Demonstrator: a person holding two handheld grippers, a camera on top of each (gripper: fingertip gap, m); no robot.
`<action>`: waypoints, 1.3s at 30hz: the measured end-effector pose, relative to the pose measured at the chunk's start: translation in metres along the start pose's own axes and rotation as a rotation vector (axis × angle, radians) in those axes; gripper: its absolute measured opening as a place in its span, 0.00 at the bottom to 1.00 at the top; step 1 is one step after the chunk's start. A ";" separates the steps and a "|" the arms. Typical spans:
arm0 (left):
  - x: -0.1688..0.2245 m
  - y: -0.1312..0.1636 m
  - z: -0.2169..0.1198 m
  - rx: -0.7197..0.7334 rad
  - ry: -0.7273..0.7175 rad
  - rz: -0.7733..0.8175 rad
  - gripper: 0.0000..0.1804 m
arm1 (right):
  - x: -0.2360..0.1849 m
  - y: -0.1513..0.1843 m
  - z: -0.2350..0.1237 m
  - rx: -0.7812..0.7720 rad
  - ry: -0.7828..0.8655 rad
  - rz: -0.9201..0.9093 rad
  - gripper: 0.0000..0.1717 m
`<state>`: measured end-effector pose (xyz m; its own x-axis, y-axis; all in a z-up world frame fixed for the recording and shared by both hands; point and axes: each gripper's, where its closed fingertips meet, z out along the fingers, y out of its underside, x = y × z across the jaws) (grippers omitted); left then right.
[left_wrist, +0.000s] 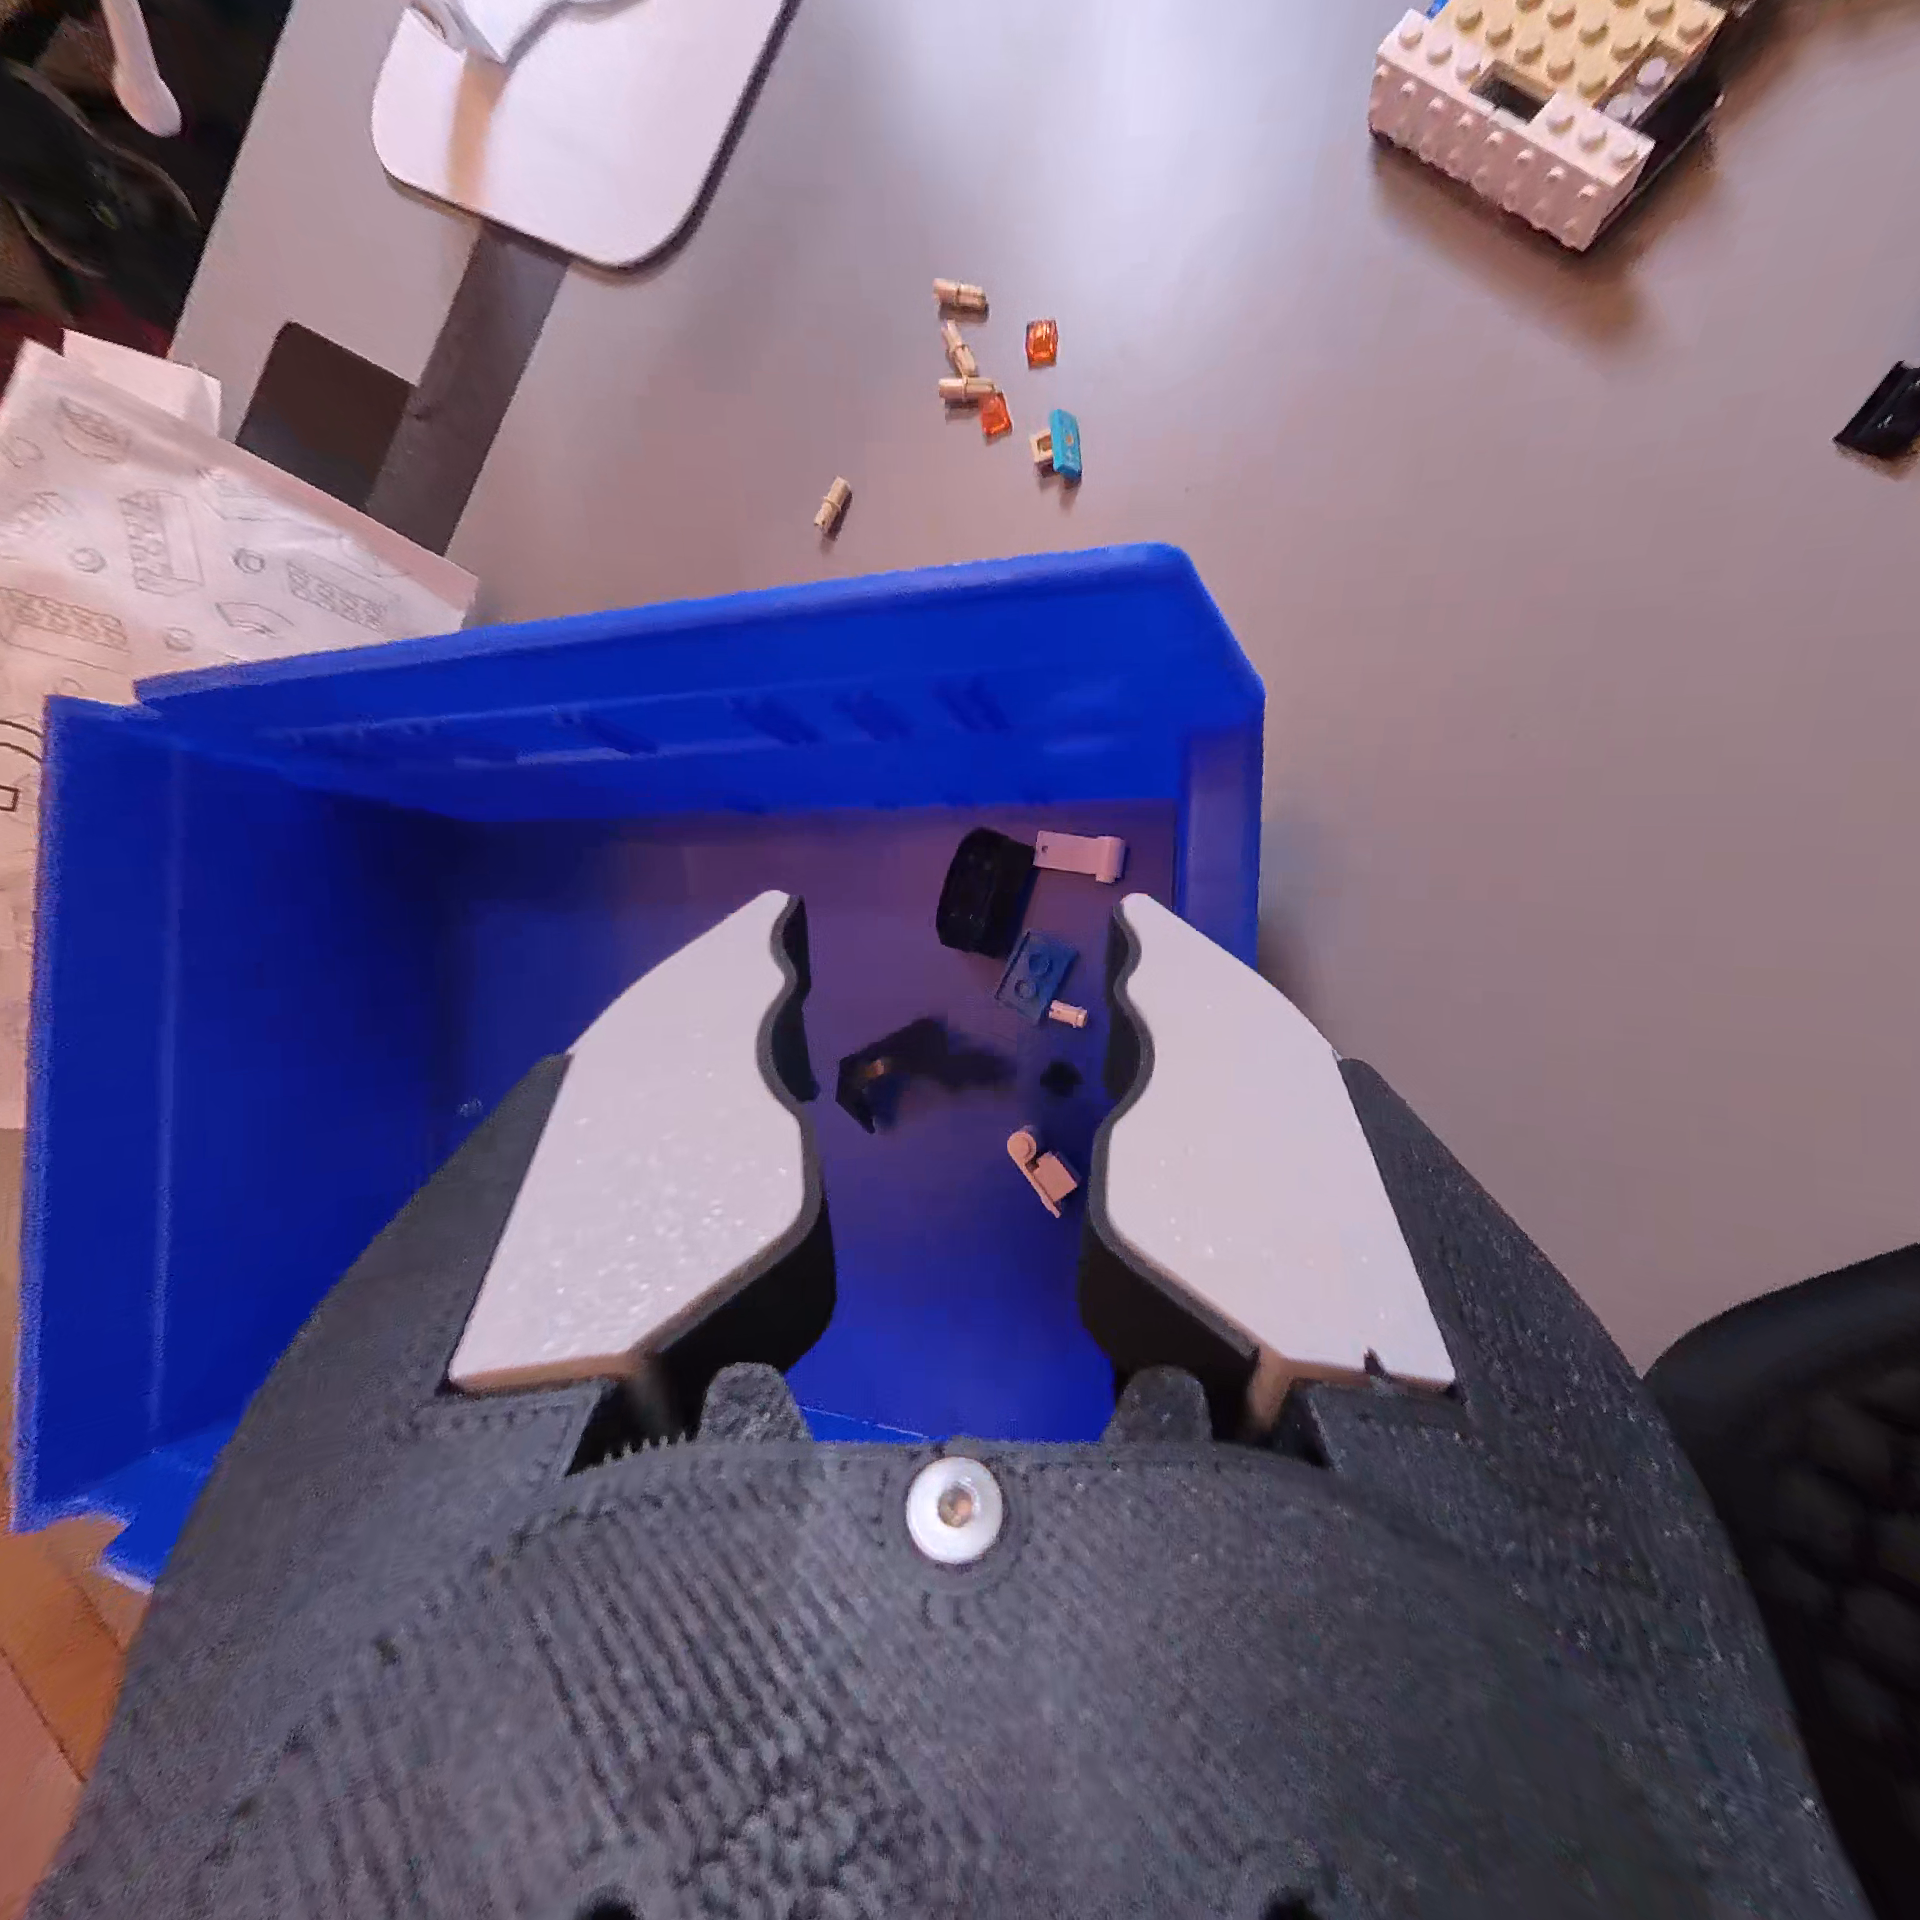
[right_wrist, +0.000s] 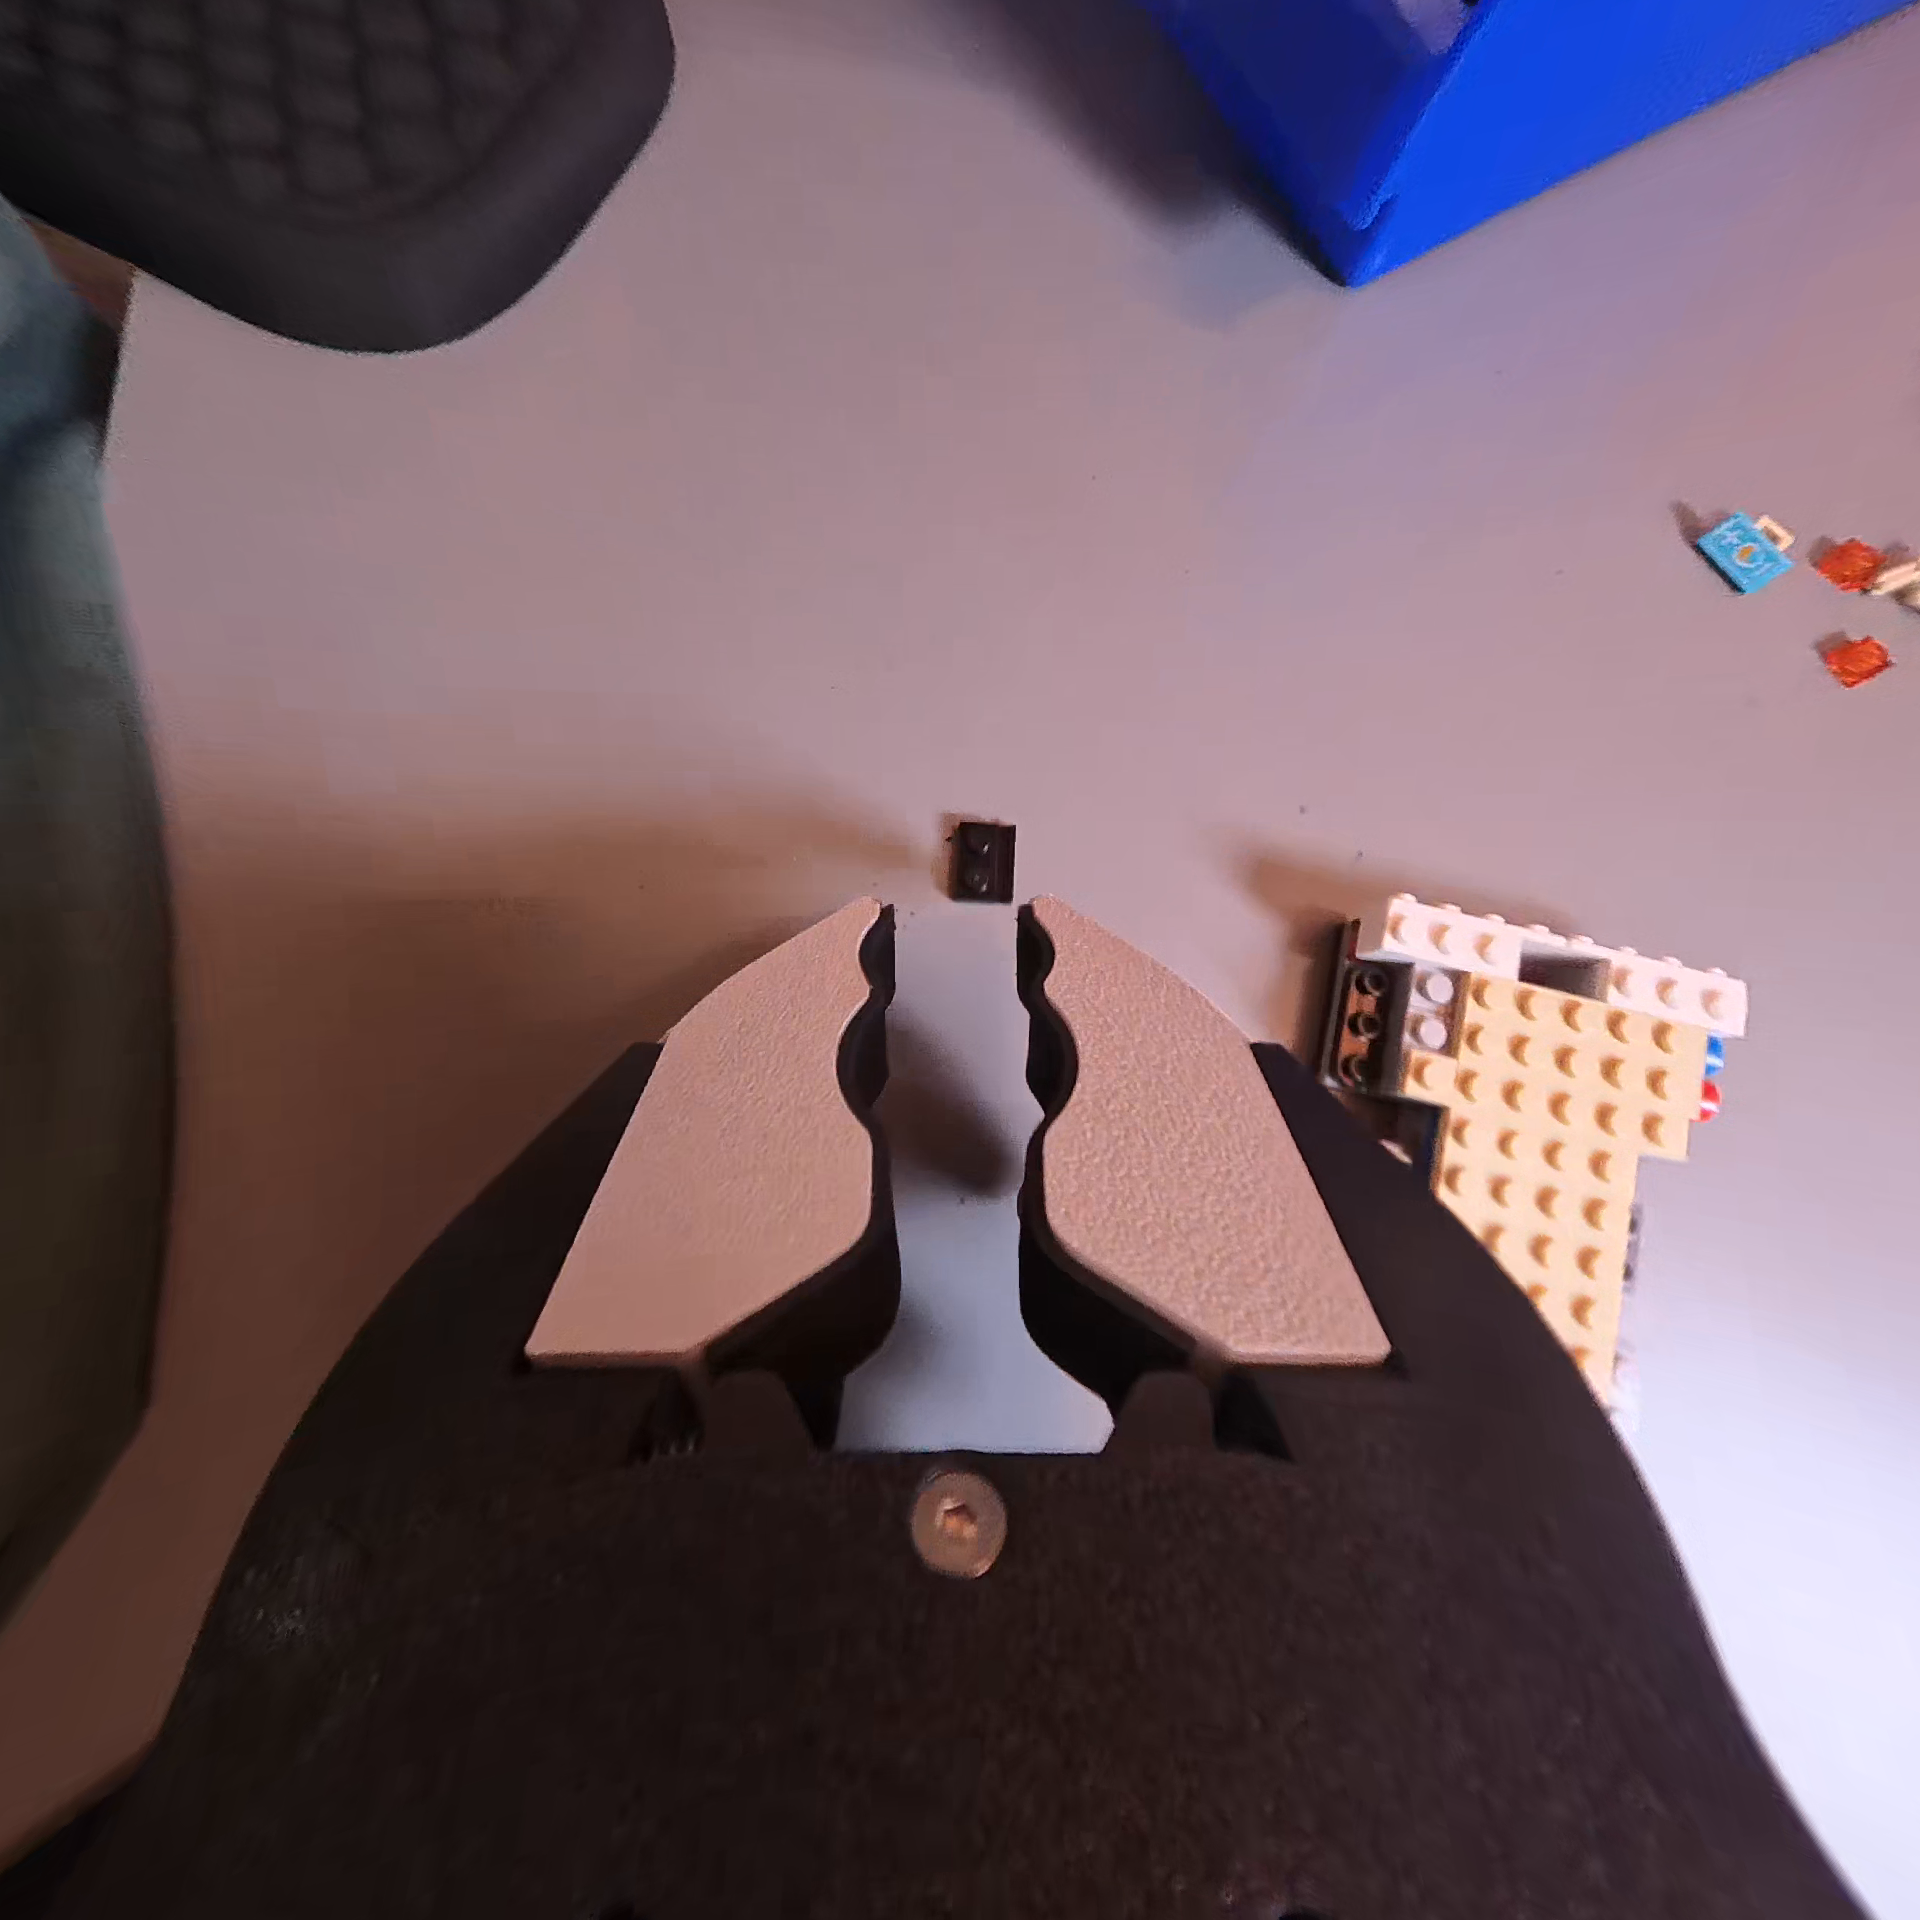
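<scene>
Right wrist view: right gripper (right_wrist: 954, 914) open, empty; small black plate (right_wrist: 982, 859) on table (right_wrist: 727, 623) just past its tips. Likely light, rigid; pinch long edges. Left gripper (left_wrist: 951, 914) open above blue bin (left_wrist: 312, 935).

The left wrist camera looks steeply down, close, into a blue bin (left_wrist: 312, 935). The right looks down over the grey table (right_wrist: 727, 520); both share the brick model (left_wrist: 1538, 114) at 1 o'clock, (right_wrist: 1538, 1101) at 3 o'clock.
</scene>
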<state>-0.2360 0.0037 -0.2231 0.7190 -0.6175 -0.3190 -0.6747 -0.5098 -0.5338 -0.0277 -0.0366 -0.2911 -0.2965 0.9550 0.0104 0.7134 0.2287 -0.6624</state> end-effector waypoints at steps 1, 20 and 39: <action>0.002 -0.004 -0.003 0.023 -0.004 0.011 0.30 | 0.001 -0.001 0.004 -0.019 0.001 0.001 0.13; 0.185 -0.111 0.003 0.467 0.521 0.312 0.09 | -0.014 -0.053 -0.040 0.290 0.089 -0.141 0.06; 0.006 0.002 0.013 0.065 0.106 -0.113 0.29 | 0.080 0.069 -0.060 -0.127 0.246 0.105 0.39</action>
<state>-0.2310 0.0069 -0.2367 0.7655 -0.6202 -0.1716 -0.5760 -0.5415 -0.6124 0.0363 0.0666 -0.2911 -0.0652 0.9883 0.1378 0.8104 0.1330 -0.5705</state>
